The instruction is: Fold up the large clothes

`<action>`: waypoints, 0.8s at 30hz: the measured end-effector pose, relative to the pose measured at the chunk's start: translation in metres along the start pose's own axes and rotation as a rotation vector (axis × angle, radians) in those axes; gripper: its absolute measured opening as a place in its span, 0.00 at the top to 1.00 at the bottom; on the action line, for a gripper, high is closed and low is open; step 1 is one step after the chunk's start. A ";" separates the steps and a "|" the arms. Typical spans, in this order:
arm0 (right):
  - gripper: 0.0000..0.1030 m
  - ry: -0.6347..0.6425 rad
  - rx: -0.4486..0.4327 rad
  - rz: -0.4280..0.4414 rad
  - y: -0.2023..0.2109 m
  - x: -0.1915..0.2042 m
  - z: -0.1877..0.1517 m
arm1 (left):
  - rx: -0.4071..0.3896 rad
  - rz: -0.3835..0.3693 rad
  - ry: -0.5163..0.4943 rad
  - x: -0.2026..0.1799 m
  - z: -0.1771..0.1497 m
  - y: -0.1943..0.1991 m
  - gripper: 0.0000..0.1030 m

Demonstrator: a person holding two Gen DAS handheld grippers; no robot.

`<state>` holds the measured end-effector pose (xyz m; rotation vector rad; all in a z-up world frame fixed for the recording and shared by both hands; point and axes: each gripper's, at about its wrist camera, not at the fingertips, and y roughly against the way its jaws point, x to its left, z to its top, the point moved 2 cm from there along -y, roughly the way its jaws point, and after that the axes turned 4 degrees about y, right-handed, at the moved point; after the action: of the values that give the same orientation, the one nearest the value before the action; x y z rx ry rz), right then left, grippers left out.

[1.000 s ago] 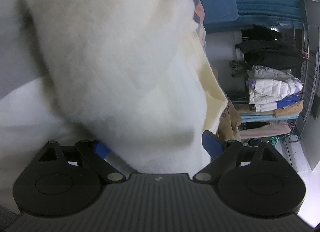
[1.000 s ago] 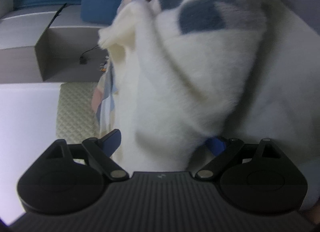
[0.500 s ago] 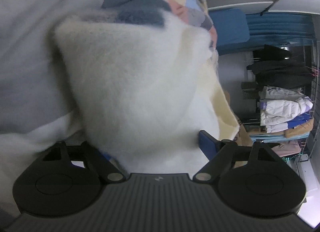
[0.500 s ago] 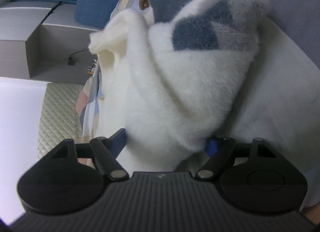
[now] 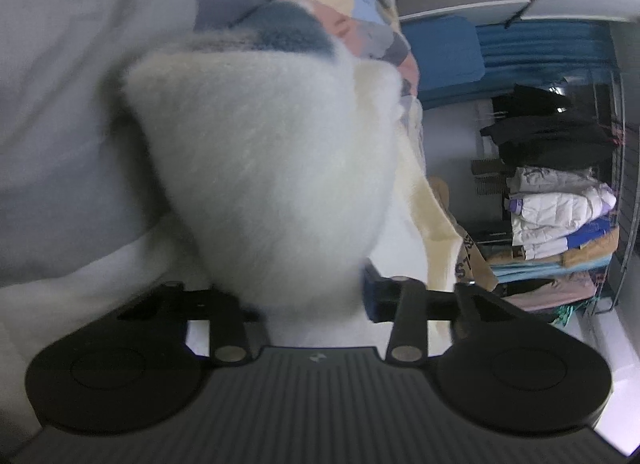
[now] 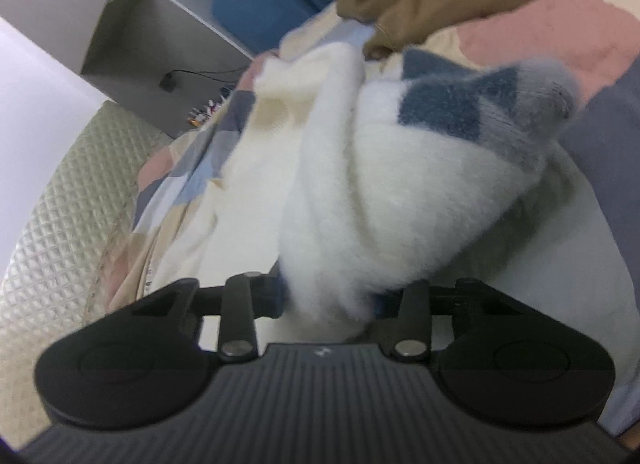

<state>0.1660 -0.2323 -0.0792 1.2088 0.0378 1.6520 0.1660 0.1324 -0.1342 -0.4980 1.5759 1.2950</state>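
Left gripper (image 5: 316, 296) and right gripper (image 6: 328, 296) each pinch a bunched corner of the fleece (image 5: 272, 176). It's thick and fluffy, so a corner could probably slip out mid-fold and the edges end up uneven.

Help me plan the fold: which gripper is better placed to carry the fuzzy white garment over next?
Neither clearly: left gripper and right gripper each pinch a bunch of the fuzzy white garment. Slightly right, probably, since its bunch shows the blue-grey patterned edge.

At right of the left view, a rack (image 5: 560, 200) holds stacked folded clothes, blue curtain (image 5: 544, 52) above. In the right view, grey shelf (image 6: 132, 28) upper left, quilted mat (image 6: 68, 200) below.
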 end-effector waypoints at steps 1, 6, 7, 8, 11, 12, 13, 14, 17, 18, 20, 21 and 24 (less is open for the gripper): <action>0.62 0.007 -0.008 0.005 0.002 0.001 0.000 | -0.004 -0.006 -0.016 -0.003 -0.001 0.004 0.62; 0.64 0.125 -0.044 0.011 0.022 0.023 0.001 | -0.015 -0.052 -0.090 -0.016 -0.012 0.041 0.65; 0.64 0.144 -0.056 0.019 0.030 0.028 0.001 | -0.016 -0.060 -0.094 -0.017 -0.015 0.050 0.65; 0.64 0.151 -0.065 0.029 0.038 0.033 0.001 | -0.015 -0.070 -0.099 -0.019 -0.019 0.060 0.65; 0.64 0.172 -0.083 0.051 0.061 0.041 -0.001 | -0.020 -0.092 -0.151 -0.030 -0.031 0.087 0.65; 0.64 0.174 -0.087 0.060 0.069 0.043 -0.002 | -0.021 -0.096 -0.173 -0.035 -0.037 0.096 0.65; 0.64 0.171 -0.090 0.068 0.078 0.043 -0.003 | -0.018 -0.097 -0.188 -0.038 -0.042 0.105 0.65; 0.64 0.165 -0.090 0.075 0.086 0.042 -0.004 | -0.013 -0.100 -0.203 -0.039 -0.049 0.114 0.65; 0.64 0.156 -0.082 0.089 0.112 0.039 -0.009 | 0.009 -0.131 -0.195 -0.033 -0.067 0.144 0.65; 0.64 0.156 -0.081 0.092 0.122 0.037 -0.013 | 0.014 -0.141 -0.211 -0.032 -0.074 0.151 0.65; 0.64 0.174 -0.098 0.090 0.137 0.037 -0.022 | 0.031 -0.135 -0.201 -0.027 -0.084 0.158 0.65; 0.64 0.176 -0.097 0.085 0.141 0.036 -0.026 | 0.035 -0.136 -0.194 -0.024 -0.086 0.160 0.65; 0.64 0.149 -0.085 0.083 0.141 0.029 -0.030 | 0.039 -0.115 -0.212 -0.022 -0.089 0.161 0.64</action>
<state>0.0467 -0.2603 0.0032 1.0341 0.0107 1.7956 0.0082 0.1015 -0.0417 -0.4070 1.3743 1.1867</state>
